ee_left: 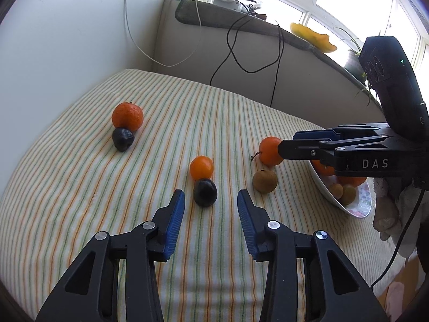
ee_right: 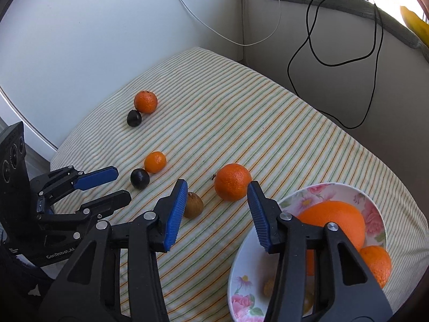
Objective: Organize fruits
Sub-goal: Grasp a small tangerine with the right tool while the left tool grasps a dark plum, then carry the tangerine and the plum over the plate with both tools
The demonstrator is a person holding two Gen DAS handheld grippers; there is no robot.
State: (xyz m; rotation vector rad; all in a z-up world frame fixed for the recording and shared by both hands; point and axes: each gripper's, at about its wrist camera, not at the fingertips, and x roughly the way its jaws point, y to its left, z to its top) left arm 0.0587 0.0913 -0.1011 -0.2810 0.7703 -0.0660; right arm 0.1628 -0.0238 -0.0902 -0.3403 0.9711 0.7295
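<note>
Striped cloth worktop (ee_right: pixel 268 134) carries paired fruits. Right tongs (ee_right: pixel 217 196), open, straddle the round orange mandarin (ee_right: pixel 232 182) beside the floral bowl (ee_right: pixel 375 209); next, close. Left tongs (ee_left: pixel 211 206) gape before the dark plum (ee_left: pixel 205 191).

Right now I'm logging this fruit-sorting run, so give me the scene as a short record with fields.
surface: striped cloth
container: floral bowl at right edge, holding oranges and small brown fruits
far pair: orange touching dark plum
middle pair: small orange touching dark plum
near bowl: stemmed orange, brown fruit
left gripper: open, empty, aimed at middle plum
right gripper: open, empty, at stemmed orange
</note>
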